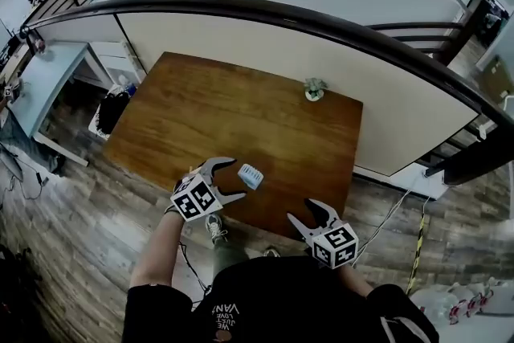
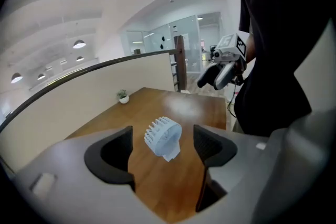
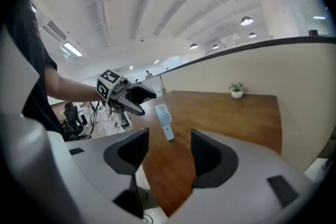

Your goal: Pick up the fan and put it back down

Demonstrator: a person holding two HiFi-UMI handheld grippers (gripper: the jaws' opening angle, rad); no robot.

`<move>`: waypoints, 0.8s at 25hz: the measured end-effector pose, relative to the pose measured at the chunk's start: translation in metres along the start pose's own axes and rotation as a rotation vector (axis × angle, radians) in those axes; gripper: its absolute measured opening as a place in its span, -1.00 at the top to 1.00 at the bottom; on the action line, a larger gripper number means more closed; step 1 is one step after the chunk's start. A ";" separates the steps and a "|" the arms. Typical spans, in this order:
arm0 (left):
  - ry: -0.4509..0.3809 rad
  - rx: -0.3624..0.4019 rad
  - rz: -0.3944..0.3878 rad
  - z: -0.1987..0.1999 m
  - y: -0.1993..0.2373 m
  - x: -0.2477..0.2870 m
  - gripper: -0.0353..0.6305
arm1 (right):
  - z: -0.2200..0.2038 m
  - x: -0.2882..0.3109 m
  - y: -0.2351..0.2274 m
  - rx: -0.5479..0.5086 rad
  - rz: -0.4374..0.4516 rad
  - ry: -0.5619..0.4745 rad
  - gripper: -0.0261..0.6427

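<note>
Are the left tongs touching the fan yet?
Apart: the left gripper view shows the left tongs open, with bare table on both sides of the fan.

Wooden table (image 1: 241, 116) on grey plank floor (image 1: 72, 245), beside a white partition (image 1: 241, 44) with dark handrail (image 1: 241, 6)

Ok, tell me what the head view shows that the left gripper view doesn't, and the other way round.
Only the head view: the whole outline of the table, the plank floor around it, the curved railing, and the left tool seen from outside, right beside the fan.
Only the left gripper view: the fan's ribbed grille close up, resting on the table between the left tool's open jaws with neither pad touching it, plus ceiling lamps.
Both: the fan, the small potted plant at the table's far edge, and the right tool.
</note>
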State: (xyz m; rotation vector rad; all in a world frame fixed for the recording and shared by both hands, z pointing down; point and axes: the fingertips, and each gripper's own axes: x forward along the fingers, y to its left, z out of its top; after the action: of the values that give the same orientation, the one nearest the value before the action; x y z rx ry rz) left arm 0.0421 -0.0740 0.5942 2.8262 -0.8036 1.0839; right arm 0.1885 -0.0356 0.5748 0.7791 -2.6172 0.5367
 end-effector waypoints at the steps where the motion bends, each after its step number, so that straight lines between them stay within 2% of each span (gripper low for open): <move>1: 0.012 0.027 -0.045 -0.002 0.001 0.004 -0.16 | 0.003 0.004 0.000 0.006 -0.013 -0.002 0.27; 7: 0.025 0.164 -0.287 -0.003 0.003 0.027 -0.20 | 0.012 0.031 -0.002 0.069 -0.109 0.011 0.27; 11: 0.020 0.242 -0.418 -0.006 -0.002 0.042 -0.20 | 0.022 0.043 -0.004 0.112 -0.193 0.002 0.27; 16: 0.002 0.288 -0.523 -0.016 -0.006 0.053 -0.19 | 0.028 0.053 -0.001 0.166 -0.302 -0.002 0.27; 18: -0.007 0.274 -0.557 -0.020 -0.006 0.055 -0.16 | 0.031 0.058 -0.001 0.187 -0.344 -0.009 0.27; 19: -0.017 0.255 -0.570 -0.021 -0.006 0.055 -0.07 | 0.032 0.060 0.000 0.195 -0.363 -0.013 0.27; 20: -0.030 0.233 -0.575 -0.022 -0.004 0.055 0.10 | 0.033 0.062 0.001 0.203 -0.381 -0.017 0.27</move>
State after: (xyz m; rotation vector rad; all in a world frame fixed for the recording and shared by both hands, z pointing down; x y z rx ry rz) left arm 0.0653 -0.0916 0.6463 2.9543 0.1590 1.0844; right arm 0.1317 -0.0771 0.5725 1.3130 -2.3642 0.6869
